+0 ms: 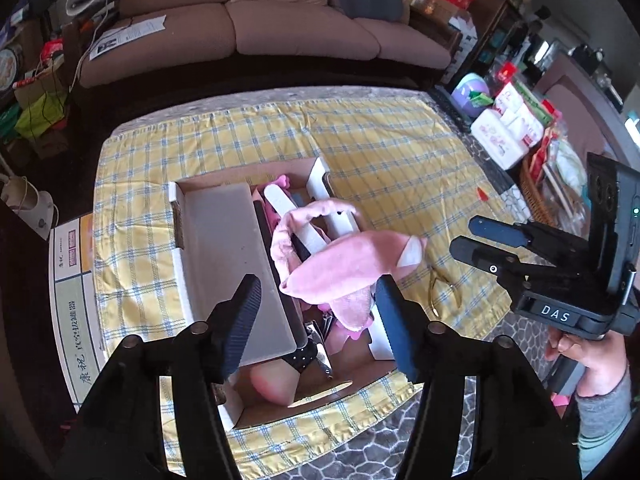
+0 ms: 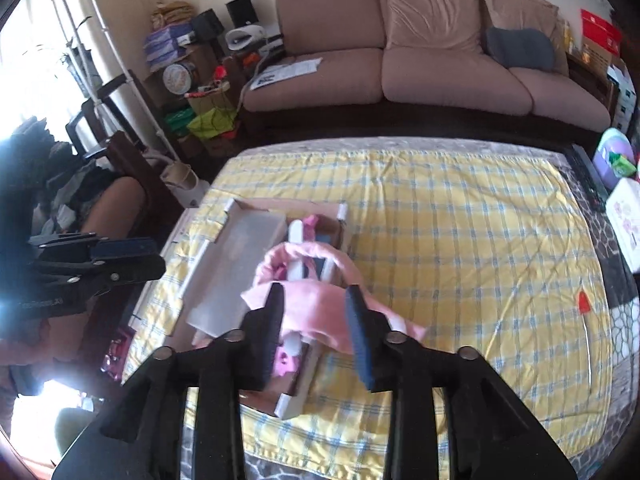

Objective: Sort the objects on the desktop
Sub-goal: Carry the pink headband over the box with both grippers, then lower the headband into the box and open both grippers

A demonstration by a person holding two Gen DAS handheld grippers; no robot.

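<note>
An open cardboard box (image 1: pixel 180 216) lies on the yellow checked cloth (image 1: pixel 380 152). Inside it are a flat grey case (image 1: pixel 236 248), a white nail file (image 1: pixel 288 212) and pink items. A pink cloth (image 1: pixel 340 264) is draped over the box's right side. My left gripper (image 1: pixel 318 312) hovers above the box, open, its pads clear of the cloth. To its right my right gripper (image 1: pixel 466 236) is held by a hand. In the right wrist view my right gripper (image 2: pixel 316 320) is open above the pink cloth (image 2: pixel 316 304), and the left gripper (image 2: pixel 148 260) is at the left.
Gold cuticle nippers (image 1: pixel 442 292) lie on the checked cloth right of the box, and a small red piece (image 1: pixel 483 194) lies farther right. A wicker basket (image 1: pixel 532 192) and white packs (image 1: pixel 500 140) crowd the right edge. A sofa (image 1: pixel 304 28) stands behind the table.
</note>
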